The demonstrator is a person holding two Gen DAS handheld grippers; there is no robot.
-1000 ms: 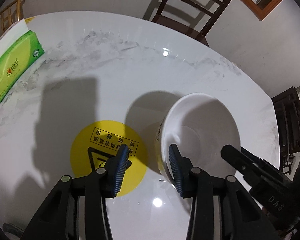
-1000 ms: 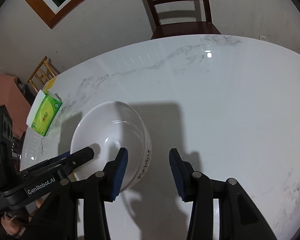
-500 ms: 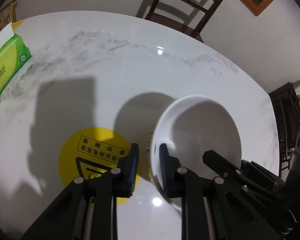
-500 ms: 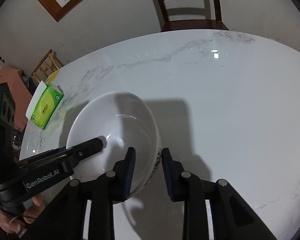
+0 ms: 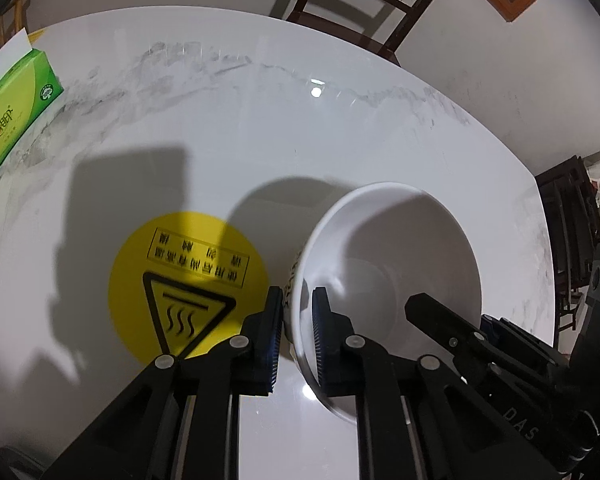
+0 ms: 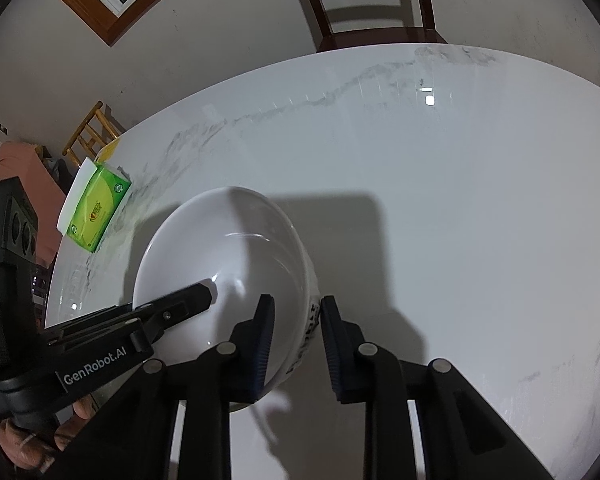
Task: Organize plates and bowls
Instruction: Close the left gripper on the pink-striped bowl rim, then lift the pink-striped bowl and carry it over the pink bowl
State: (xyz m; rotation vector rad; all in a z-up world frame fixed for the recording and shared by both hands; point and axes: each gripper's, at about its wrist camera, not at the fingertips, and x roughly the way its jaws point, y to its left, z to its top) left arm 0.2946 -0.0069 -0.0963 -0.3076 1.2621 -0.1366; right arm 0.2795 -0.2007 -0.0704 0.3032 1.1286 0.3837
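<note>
A white bowl [image 5: 400, 248] with dark lettering on its outer wall sits on the white marble table [image 5: 260, 120], to the right of a yellow sticker. My left gripper [image 5: 296, 320] straddles its near left rim, one pad outside and one inside. Its jaws are closing and both pads press the wall. In the right wrist view the same bowl [image 6: 228, 240] has my right gripper [image 6: 296, 320] astride its right rim. Those jaws are closing too, with the wall pinched between the pads. Each gripper's inner finger reaches into the bowl.
A round yellow hot-surface sticker [image 5: 188, 280] lies flat on the table. A green tissue box [image 5: 12, 120] sits at the far left edge. A dark wooden chair [image 5: 360, 4] stands behind the table. A hand [image 6: 28, 440] holds the left gripper's handle.
Both grippers' jaws have narrowed from wide apart to a pinch on the bowl's rim, one on each side. The bowl has shifted slightly in view.
</note>
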